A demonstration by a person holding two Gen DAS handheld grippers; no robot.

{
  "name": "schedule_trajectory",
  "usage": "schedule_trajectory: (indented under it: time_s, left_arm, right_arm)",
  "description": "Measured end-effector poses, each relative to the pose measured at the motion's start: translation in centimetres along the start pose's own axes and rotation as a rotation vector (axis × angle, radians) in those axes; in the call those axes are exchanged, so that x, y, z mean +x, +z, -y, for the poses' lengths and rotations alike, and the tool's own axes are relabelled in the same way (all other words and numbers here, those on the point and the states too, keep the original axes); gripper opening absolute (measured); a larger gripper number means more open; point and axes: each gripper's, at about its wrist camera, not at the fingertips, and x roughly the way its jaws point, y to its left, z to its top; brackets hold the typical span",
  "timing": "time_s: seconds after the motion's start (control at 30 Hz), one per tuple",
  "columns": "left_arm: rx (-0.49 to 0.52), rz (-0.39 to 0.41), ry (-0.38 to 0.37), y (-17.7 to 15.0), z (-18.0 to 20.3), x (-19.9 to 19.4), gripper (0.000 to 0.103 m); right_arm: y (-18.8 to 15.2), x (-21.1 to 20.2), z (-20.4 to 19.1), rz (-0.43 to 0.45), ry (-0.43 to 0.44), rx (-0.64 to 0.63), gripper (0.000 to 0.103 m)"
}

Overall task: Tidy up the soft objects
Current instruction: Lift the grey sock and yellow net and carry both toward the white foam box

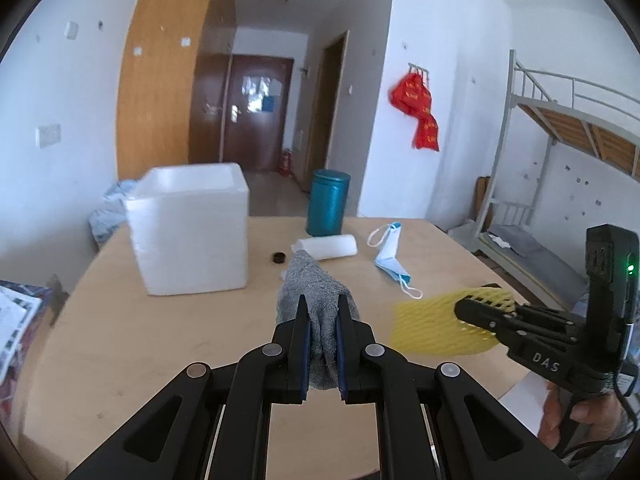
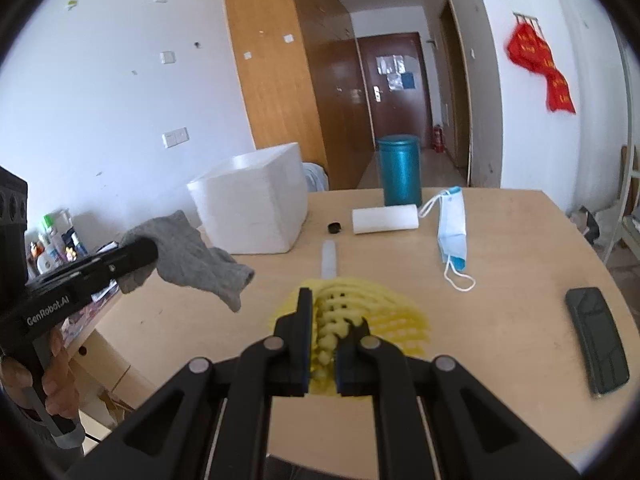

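Left gripper [image 1: 322,312] clamps grey sock [image 1: 316,292]; right gripper [image 2: 334,316] clamps yellow foam net [image 2: 376,308].

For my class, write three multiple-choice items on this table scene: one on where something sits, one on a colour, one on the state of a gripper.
1. Where does the black bottle cap lie?
A. between the white foam box and the paper roll
B. on top of the phone
C. inside the teal canister

2. What colour is the foam net held by the right gripper?
A. red
B. yellow
C. green

3. What is the left gripper doing?
A. hanging open above the table
B. shut on the face mask
C. shut on the grey glove

Answers:
1 A, the cap rests on the table between the white foam box and the paper roll.
2 B, the mesh between its fingers is yellow.
3 C, the grey glove is pinched between its fingers, while the face mask lies untouched.
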Motion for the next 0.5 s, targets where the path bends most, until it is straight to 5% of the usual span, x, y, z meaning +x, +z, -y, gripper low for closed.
schedule_trajectory:
  time_s: [0.5]
  left_arm:
    - [-0.063,0.089,0.136,-2.0,-1.3,-6.3,0.011]
  right_arm:
    - [-0.2,-1.5,-5.2,0.054,0.105,-0.094,0.011]
